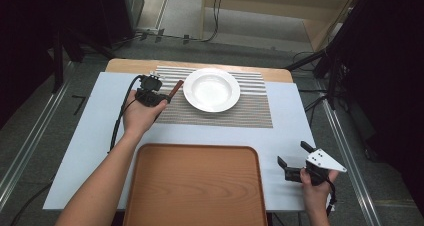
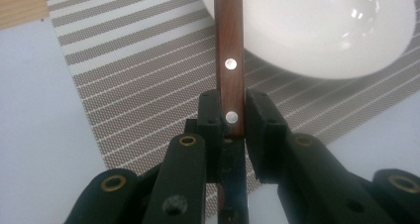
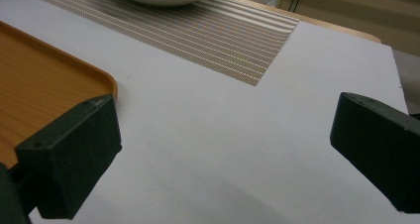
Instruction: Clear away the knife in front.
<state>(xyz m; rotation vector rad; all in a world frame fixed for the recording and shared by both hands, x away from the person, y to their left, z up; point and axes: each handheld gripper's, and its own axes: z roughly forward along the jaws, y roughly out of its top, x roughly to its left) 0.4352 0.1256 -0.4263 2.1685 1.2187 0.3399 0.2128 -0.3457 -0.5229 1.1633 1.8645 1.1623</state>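
Left tongs [image 1: 159, 97] clamped on a wooden-handled utensil [image 2: 230, 60]; right tongs [image 1: 295, 162] spread wide, gripping nothing.

Utensil held just beside the white plate [image 1: 211, 89], at its 9 o'clock, over the striped placemat [image 1: 250, 113]; working end hidden, so knife or fork unclear. Right tongs idle over bare tabletop [image 3: 237, 149] at 3 o'clock of the wooden tray [image 1: 195, 186]. Judgement: setting partly laid, utensil not yet set down, release left to do.
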